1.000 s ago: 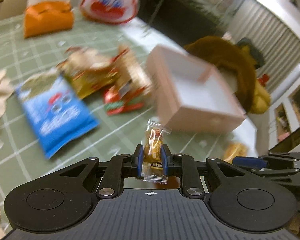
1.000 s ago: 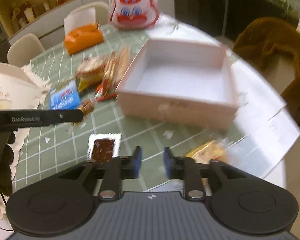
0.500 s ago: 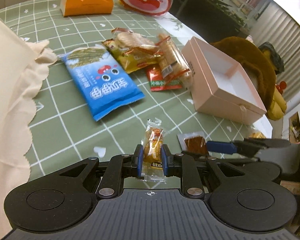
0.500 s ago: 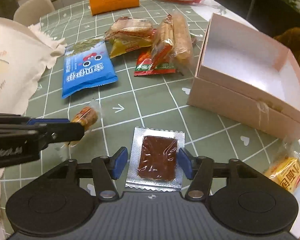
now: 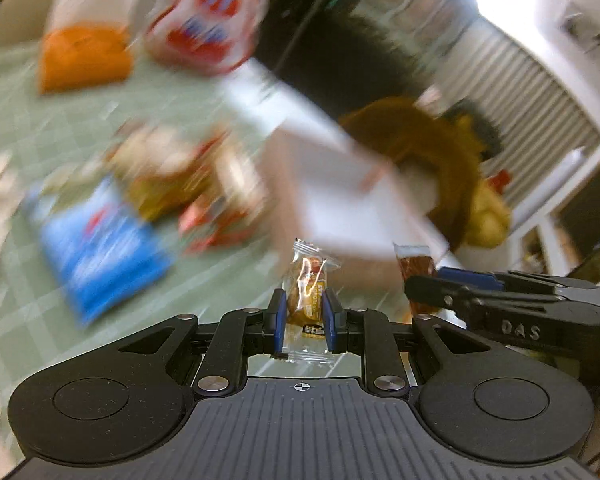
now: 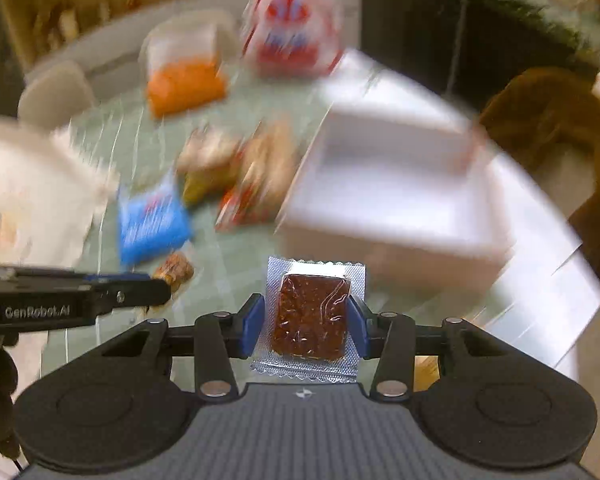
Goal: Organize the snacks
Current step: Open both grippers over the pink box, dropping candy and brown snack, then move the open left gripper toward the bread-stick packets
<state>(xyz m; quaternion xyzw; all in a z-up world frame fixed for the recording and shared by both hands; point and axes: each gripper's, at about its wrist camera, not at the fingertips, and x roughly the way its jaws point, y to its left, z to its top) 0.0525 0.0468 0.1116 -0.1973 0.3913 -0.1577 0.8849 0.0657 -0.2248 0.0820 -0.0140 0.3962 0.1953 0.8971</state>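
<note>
My left gripper (image 5: 304, 316) is clamped on a small clear-wrapped golden snack (image 5: 309, 294), held upright and clear of the green checked table (image 5: 32, 128), while my right gripper (image 6: 307, 322) pinches a flat foil packet (image 6: 311, 312) by its side edges so the dark brown slab faces up. I carry both raised and side by side, I judge, because the open pink box (image 6: 384, 240) just ahead is their destination; the blue bag (image 6: 152, 220) and other wrapped snacks lie loose to its left.
</note>
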